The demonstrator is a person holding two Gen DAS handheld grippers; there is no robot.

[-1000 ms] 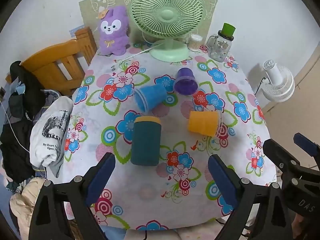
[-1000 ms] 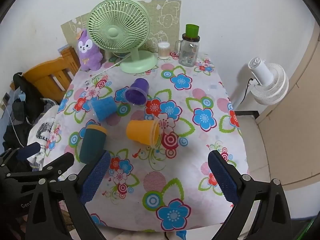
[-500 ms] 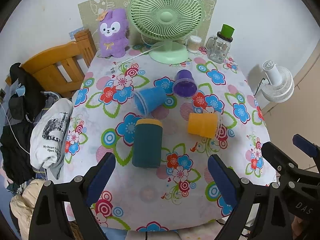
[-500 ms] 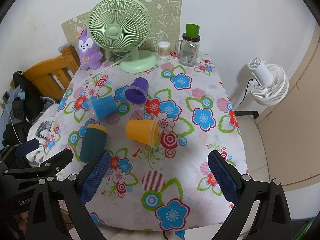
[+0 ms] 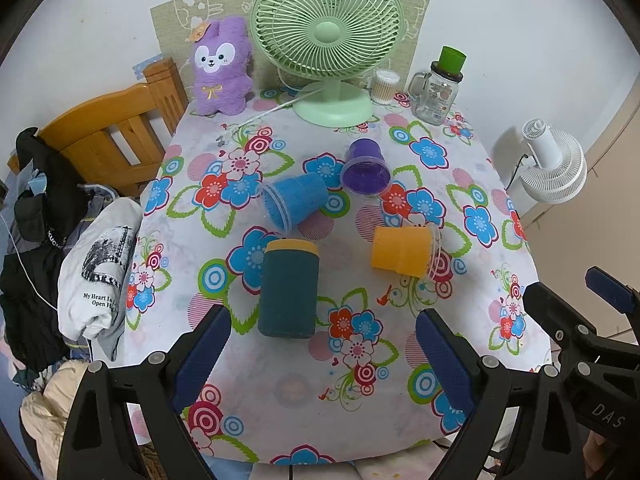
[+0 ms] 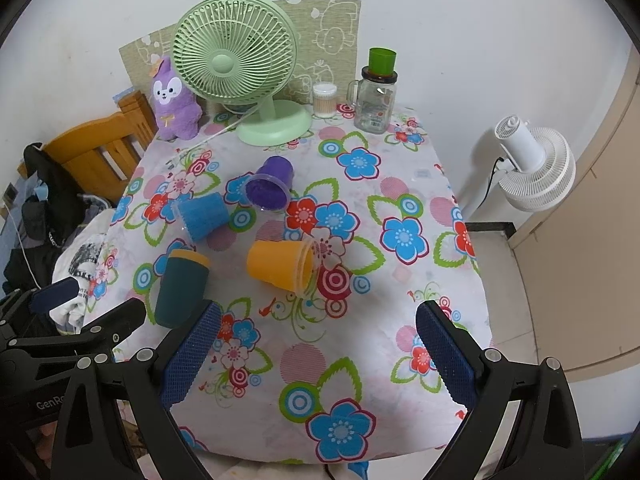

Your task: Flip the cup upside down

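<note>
Four cups lie on their sides on the flowered tablecloth (image 5: 280, 380): a dark teal cup with a yellow end (image 5: 287, 289) (image 6: 180, 288), a blue cup (image 5: 294, 204) (image 6: 202, 216), a purple cup (image 5: 365, 171) (image 6: 270, 188) and an orange cup (image 5: 404, 251) (image 6: 280, 264). My left gripper (image 5: 322, 344) is open and empty, just in front of the teal cup. My right gripper (image 6: 318, 340) is open and empty, in front of the orange cup. Each gripper also shows at the edge of the other's view.
A green desk fan (image 5: 328, 40), a purple plush toy (image 5: 220, 68), a glass jar with a green lid (image 5: 438, 88) and a small cotton-swab jar (image 5: 385, 86) stand at the table's back. A wooden chair (image 5: 112, 136) with clothes stands left, a white floor fan (image 5: 552, 168) right.
Both grippers have drifted slightly, so the cups sit a little lower in the left view. No cup has moved, and both grippers stay open.
</note>
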